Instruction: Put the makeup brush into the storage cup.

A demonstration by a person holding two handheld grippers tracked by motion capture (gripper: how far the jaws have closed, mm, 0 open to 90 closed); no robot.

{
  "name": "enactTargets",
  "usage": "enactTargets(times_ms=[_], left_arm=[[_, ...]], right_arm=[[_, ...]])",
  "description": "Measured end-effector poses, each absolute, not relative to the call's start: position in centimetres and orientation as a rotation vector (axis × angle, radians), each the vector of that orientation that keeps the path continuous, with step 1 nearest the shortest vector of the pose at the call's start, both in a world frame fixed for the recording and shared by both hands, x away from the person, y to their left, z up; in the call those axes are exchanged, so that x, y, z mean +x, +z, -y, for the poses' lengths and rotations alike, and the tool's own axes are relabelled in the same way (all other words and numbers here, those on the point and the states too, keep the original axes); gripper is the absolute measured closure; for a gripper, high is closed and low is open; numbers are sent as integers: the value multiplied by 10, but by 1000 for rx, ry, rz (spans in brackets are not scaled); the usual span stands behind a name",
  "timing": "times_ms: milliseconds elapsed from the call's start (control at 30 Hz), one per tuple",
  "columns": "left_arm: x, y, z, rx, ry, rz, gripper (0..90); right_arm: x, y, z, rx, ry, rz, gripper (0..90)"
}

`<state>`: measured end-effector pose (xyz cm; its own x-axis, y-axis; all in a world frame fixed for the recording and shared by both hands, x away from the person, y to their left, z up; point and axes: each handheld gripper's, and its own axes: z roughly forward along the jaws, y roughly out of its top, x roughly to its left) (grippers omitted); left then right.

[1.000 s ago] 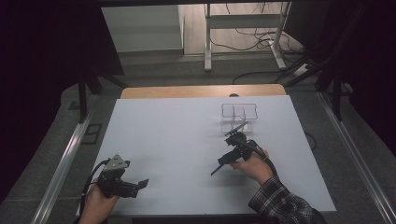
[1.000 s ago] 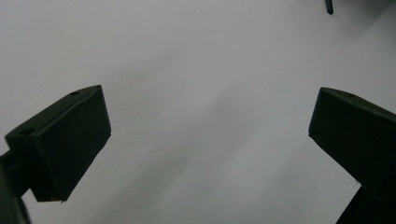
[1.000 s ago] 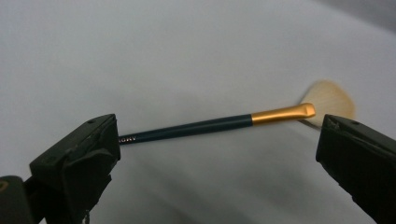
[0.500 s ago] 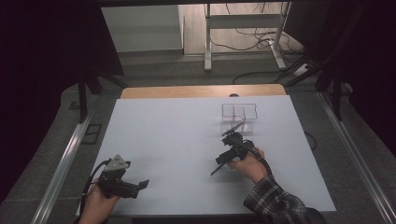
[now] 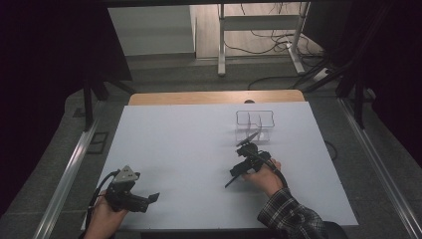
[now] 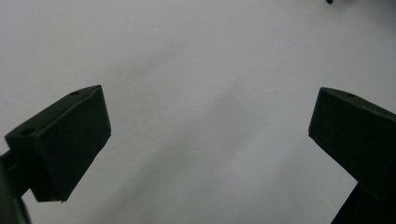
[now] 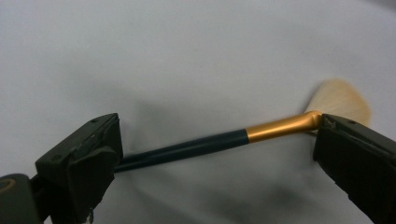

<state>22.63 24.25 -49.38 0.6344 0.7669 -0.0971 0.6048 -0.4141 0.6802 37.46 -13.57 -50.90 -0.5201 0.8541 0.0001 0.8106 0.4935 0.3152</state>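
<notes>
The right claw (image 7: pixel 215 158) is straddling a brush (image 7: pixel 233 139) with jaws spread; it should be closing squarely on the handle (not the bristles). The left claw (image 6: pixel 205 140) is gaping empty over the tabletop (image 5: pixel 174 144).

No text, no labels – nothing legible

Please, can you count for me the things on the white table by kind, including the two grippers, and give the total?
Makeup brush, dark handle with gold ferrule, lying between the right gripper's fingers: 1
Clear divided organizer, at the far side of the table: 1
Hand-held grippers, left gripper and right gripper: 2
Total: 4
</notes>
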Motion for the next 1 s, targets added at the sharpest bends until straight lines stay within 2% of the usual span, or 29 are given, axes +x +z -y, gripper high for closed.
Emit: enactTargets(times_ms=[233, 300, 333, 367, 433, 467, 500, 533, 567, 600, 1000], left_arm=[[226, -494, -242, 2163, 296, -1062, 0], [226, -494, -241, 2166, 295, -1061, 0], [226, -494, -241, 2166, 295, -1061, 0], [226, -494, -241, 2169, 295, -1060, 0], [226, -495, -241, 2172, 296, -1057, 0], [226, -495, -241, 2175, 295, -1058, 0], [226, -495, -240, 2176, 294, -1057, 0], [226, -495, -240, 2176, 294, -1057, 0], [226, -495, -240, 2180, 295, -1054, 0], [226, -495, -240, 2182, 296, -1053, 0], [226, -495, -241, 2173, 303, -1060, 0]], right_arm=[[371, -511, 132, 1434, 364, -2548, 67], [371, -509, 132, 1442, 349, -2547, 121], [371, -509, 132, 1442, 349, -2547, 121], [371, -507, 132, 1445, 347, -2553, 166], [370, -503, 132, 1441, 338, -2568, 310], [370, -500, 133, 1400, 329, -2598, 484], [369, -498, 134, 1395, 329, -2609, 569], [369, -498, 134, 1395, 329, -2609, 569], [369, -497, 136, 1356, 338, -2632, 815], [369, -497, 137, 1357, 347, -2641, 836], [371, -497, 143, 1319, 401, -2685, 838]])
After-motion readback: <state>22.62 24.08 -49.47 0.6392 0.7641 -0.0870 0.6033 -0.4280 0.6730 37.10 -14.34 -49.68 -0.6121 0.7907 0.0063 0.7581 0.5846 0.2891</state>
